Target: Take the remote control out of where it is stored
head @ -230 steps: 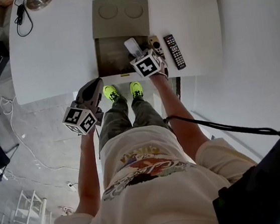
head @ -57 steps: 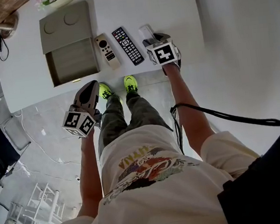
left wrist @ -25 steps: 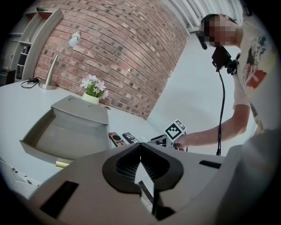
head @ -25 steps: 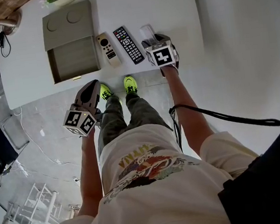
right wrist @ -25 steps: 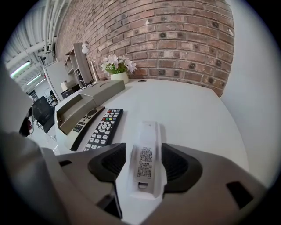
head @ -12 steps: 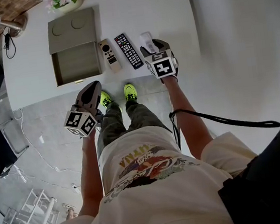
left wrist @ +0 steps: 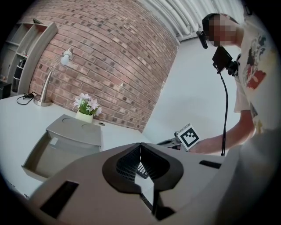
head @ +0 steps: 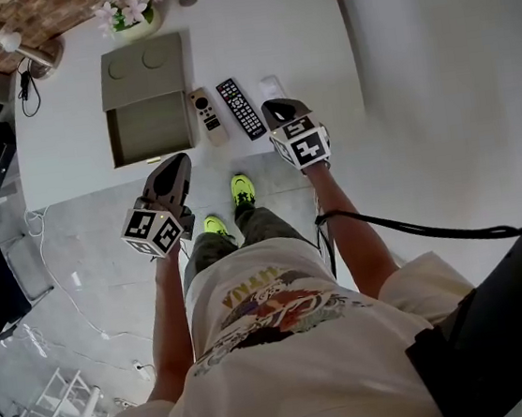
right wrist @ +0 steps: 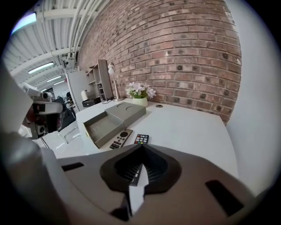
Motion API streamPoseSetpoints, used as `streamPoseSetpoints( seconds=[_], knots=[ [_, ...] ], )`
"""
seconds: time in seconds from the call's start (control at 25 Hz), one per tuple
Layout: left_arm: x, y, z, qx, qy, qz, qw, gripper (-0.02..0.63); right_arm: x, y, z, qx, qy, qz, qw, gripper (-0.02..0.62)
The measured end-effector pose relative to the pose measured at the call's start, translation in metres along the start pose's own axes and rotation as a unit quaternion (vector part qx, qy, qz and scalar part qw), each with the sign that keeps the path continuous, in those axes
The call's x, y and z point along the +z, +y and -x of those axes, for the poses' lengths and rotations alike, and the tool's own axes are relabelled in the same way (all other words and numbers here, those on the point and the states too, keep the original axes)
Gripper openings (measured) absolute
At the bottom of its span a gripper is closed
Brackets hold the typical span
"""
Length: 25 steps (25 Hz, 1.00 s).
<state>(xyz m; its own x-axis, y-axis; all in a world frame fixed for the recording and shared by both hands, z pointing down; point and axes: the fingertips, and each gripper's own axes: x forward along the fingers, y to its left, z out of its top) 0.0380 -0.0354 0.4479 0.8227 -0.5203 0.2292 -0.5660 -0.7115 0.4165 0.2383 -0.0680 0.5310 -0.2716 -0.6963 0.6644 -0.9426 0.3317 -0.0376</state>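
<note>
Head view, steeply down: white tabletop at 12 o'clock, red brick wall along its far edge. On the tabletop at 11 o'clock, a flat grey-green storage box, with the lid end and its two round recesses at the 12 o'clock side and the open tray at the 6 o'clock side.

Out of the box, flat on the table at its 3 o'clock: a slim beige remote control with a dark round pad, just beside the box wall. At 3 o'clock of that, near and roughly parallel, a black remote control with many buttons. At 3 o'clock again, a small pale white oblong, too washed out to name.

At 6 o'clock of the oblong, the right gripper, tips over the table's near edge; touching the oblong or not, cannot tell. Right gripper view: closing jaws, tips together, nothing between them; black remote beyond them at 12 o'clock, beige one at 11.

At 6 o'clock of the box, the left gripper, off the table and over grey floor. Left gripper view: jaws together, nothing clamped.

White and pink flowers in a pale pot at 12 o'clock of the box; silver desk lamp at its 10 o'clock. Neon-yellow shoes below the table edge, between the grippers.
</note>
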Motion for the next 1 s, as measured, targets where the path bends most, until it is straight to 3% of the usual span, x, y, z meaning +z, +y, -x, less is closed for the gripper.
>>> streamPoseSetpoints(
  seconds=[0.48,1.0],
  knots=[
    [0.016,-0.014,0.044,-0.02,-0.027,-0.014,0.9993,0.006,0.006,0.061,0.031,0.024,-0.025,0.0,0.999,0.006],
    [0.011,-0.054,0.132,-0.051,-0.071,-0.027,0.9958,0.006,0.008,0.148,0.094,0.019,-0.076,-0.001,0.997,0.006]
  ],
)
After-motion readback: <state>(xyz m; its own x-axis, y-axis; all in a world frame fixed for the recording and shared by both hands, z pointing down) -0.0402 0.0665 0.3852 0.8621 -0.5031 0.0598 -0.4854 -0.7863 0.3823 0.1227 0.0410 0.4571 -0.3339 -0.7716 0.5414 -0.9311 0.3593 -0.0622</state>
